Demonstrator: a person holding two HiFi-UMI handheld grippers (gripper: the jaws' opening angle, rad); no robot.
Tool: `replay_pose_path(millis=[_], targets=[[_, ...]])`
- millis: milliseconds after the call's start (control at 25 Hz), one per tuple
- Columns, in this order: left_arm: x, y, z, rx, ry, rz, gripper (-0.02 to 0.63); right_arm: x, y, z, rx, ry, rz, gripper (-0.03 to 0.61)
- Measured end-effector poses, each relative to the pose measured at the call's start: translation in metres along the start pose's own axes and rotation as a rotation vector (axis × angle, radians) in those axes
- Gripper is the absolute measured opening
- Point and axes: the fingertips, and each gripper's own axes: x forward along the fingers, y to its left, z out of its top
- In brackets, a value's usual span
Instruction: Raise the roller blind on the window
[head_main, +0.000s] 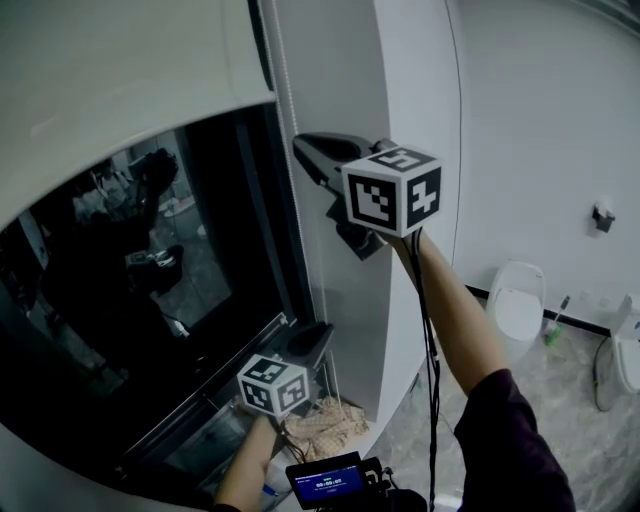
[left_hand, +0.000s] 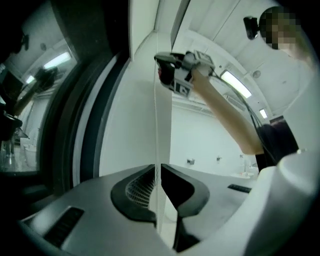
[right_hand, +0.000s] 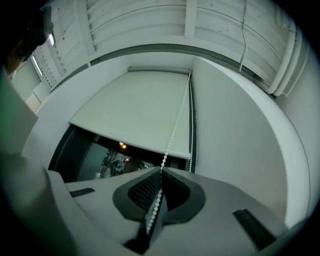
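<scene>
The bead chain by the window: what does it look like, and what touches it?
The bead chain is two strands of small white plastic-looking beads hanging from the top right corner of the pale roller blind. One strand runs taut down into the shut right gripper; the other hangs along the blind's right edge. Lower down, the left gripper is shut on the chain too.

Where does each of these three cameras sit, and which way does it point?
Head view: on the person's head, looking down at the window; shows left forearm, right forearm, left gripper and right gripper.
Left gripper view: on that gripper, looking up the bead cord; shows its jaws shut on it, the right forearm above.
Right gripper view: on that gripper, looking up at the roller blind; shows its jaws shut on the cord.
Shared: head and left gripper views both show the right gripper.
</scene>
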Motion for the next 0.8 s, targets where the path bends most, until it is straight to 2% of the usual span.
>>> replay_pose_path(millis=[80,200,320,400,520,640,800], targets=[[-0.015,0.009,0.047,-0.020,-0.137,0.001,0.012,-0.005,0.009,-0.008,-0.002,0.008,0.004,0.014],[-0.030,0.024,0.160,0.032,-0.296,-0.009,0.014,-0.001,0.019,-0.015,0.014,0.029,0.014,0.014],[-0.026,0.025,0.261,0.133,-0.356,0.001,0.014,-0.002,0.032,-0.044,-0.014,0.102,0.026,0.014],[-0.017,0.019,0.302,0.203,-0.357,0.033,0.014,-0.013,0.039,-0.078,-0.040,0.149,0.030,0.014],[-0.005,0.017,0.330,0.269,-0.338,0.097,0.014,-0.039,0.051,-0.126,-0.051,0.205,0.041,0.014],[0.000,0.029,0.335,0.283,-0.320,0.152,0.034,-0.058,0.065,-0.158,-0.077,0.240,0.039,0.014],[0.012,0.019,0.325,0.266,-0.270,0.075,0.058,-0.069,0.067,-0.183,-0.096,0.261,0.027,0.014]])
